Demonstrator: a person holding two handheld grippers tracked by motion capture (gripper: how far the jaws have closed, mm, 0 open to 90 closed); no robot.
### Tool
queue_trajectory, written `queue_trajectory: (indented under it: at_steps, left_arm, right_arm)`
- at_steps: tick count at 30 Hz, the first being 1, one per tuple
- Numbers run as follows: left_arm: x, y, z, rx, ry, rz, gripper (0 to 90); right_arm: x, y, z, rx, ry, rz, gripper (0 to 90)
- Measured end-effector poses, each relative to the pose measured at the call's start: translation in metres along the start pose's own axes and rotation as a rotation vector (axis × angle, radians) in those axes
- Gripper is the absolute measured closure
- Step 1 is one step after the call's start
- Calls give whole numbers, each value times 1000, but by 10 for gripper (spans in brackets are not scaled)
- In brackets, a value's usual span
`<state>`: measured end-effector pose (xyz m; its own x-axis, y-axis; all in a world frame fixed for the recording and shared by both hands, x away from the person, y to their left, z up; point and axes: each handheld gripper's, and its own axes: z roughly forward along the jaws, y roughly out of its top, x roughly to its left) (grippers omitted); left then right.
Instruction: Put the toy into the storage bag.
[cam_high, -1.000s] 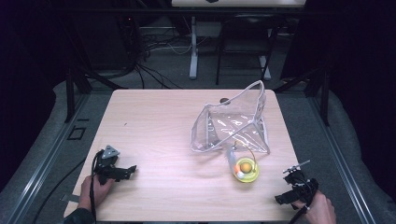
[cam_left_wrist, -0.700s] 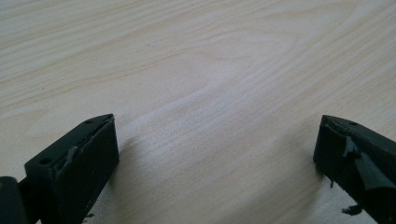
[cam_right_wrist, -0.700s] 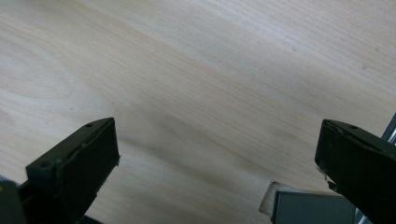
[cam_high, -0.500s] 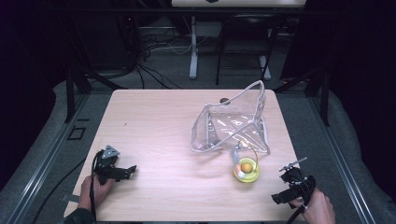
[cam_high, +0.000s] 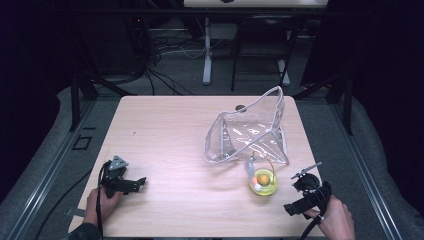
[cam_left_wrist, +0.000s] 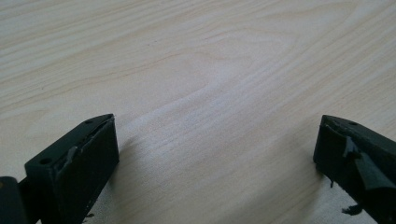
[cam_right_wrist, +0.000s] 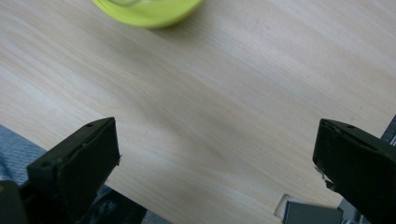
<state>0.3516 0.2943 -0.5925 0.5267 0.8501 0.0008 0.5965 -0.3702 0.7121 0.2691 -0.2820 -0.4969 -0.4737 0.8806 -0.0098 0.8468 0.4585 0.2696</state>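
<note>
Both pairs of tongs sit low at the near edge of the counter (cam_high: 165, 130), one at each corner. The left tongs (cam_high: 137, 183) rest on the near left of the wood, gripped by the person's left hand (cam_high: 100, 205), jaws pointing right. In the left gripper view the two black jaws stand wide apart with bare pale wood grain between them, holding nothing.

Over on the near right, the right tongs (cam_high: 295, 192) hover at the counter's near right corner, the right hand (cam_high: 336, 220) wrapped behind them and a cable trailing off the near edge. Their jaws are wide too; the right gripper view shows empty wood between them and the counter's edge running across the near side.

Just left of the right tongs, apart from them, sits the yellow-green bowl (cam_high: 263, 182), with an orange ball inside and something pale beside it, too small to tell. In the right gripper view the bowl (cam_right_wrist: 149, 11) peeks in at the far edge, beyond the jaws.

Just beyond the bowl lies the clear plastic pouch (cam_high: 247, 132), white-edged, one flap standing up, on the right half of the counter.
</note>
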Motion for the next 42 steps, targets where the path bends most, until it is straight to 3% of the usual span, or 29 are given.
queue_trajectory:
  at_steps: [2,3,11,26,37,42]
  left_arm:
    - [0,0,0,-1,-1,0,2]
    - [0,0,0,0,0,0,2]
    - [0,0,0,0,0,1,2]
    - [0,0,0,0,-1,2,2]
    - [0,0,0,0,0,2,2]
    - [0,0,0,0,-1,2,2]
  right_arm:
    - [2,2,-1,-14,0,5,0]
    - [5,9,-5,-3,-5,-34,0]
    - [19,29,-17,-17,18,-106,0]
    - [28,62,-43,-28,6,-151,6]
    - [39,86,-57,-23,-1,-208,262]
    - [45,97,-64,-14,-35,-231,386]
